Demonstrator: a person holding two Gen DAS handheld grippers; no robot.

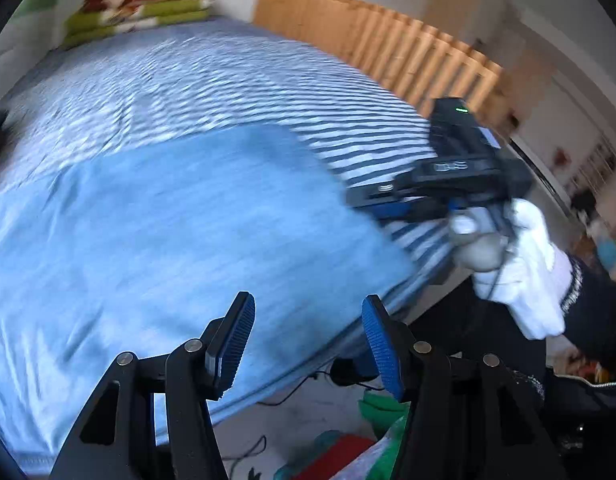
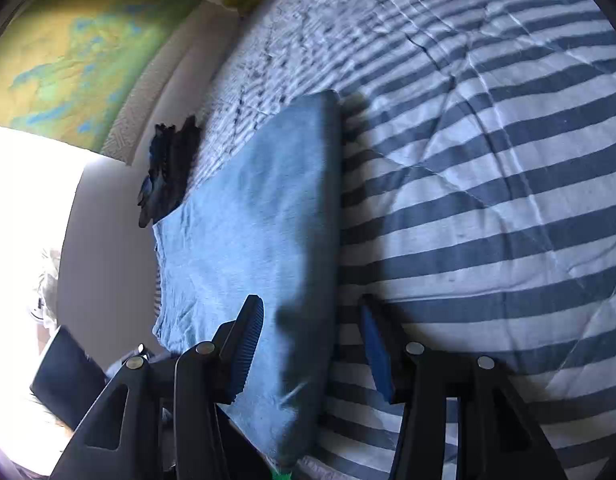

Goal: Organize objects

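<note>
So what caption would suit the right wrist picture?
Open right gripper poised over the edge of a light blue cloth spread on a striped bedcover.

My left gripper (image 1: 305, 340): fingers (image 1: 233, 344) spread wide, nothing btwn them, blue ribbed pads facing each other. My right gripper (image 2: 312, 350): fingers (image 2: 247, 346) likewise wide apart, empty. From the left cam I see my right hand (image 1: 524, 268) in a white glove w/ dark sleeve, wrapped round the right gripper's handle, held out in front, off to the right.
</note>
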